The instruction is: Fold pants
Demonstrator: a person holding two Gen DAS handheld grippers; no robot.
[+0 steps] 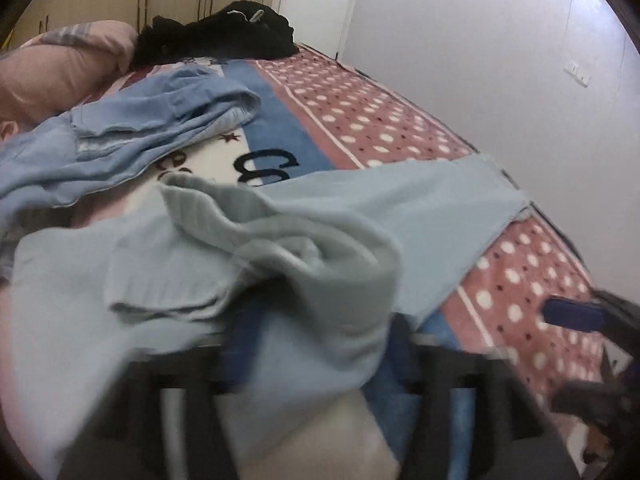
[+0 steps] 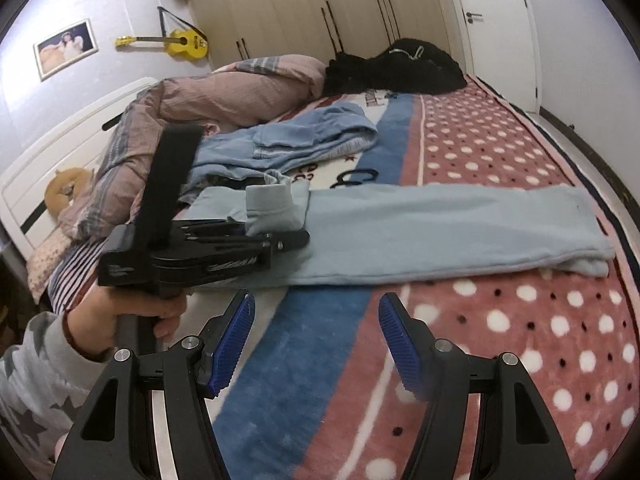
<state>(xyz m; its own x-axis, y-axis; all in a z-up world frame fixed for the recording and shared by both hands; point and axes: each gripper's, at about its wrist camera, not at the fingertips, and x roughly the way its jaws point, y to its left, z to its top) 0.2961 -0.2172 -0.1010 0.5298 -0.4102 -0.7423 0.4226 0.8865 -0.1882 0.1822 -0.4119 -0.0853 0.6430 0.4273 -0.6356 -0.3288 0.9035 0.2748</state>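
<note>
- the pale blue pants [image 2: 420, 224] lie stretched across the bed, legs together, running from about 9 o'clock to 3 o'clock through the middle of my right wrist view, on the patterned blanket [image 2: 520, 320].
- their ribbed end [image 2: 276, 210] is lifted off the blanket near 9 o'clock and bunched; in my left wrist view that same fabric [image 1: 280, 248] fills the centre and drapes down over the fingers.
- my left gripper [image 2: 290, 238] is clamped on that raised end of the pants, its jaws pressed together around the cloth; the hand [image 2: 132, 312] holding its handle sits at 8 o'clock.
- my right gripper [image 2: 316, 344] hovers at 6 o'clock above the blanket, near the pants but not touching them, its blue pads [image 2: 234, 344] spread wide apart with nothing between them.
- a second garment, light blue denim [image 2: 296, 140], lies crumpled just beyond the pants toward 11 o'clock.
- a pink striped duvet [image 2: 224, 96] is heaped at 10 o'clock, and a black garment [image 2: 400, 68] sits at 12 o'clock at the far end of the bed.
- on the wall at 10 o'clock hang a yellow guitar [image 2: 180, 44] and a framed picture [image 2: 66, 48]; the wardrobe doors [image 2: 320, 4] stand behind.
</note>
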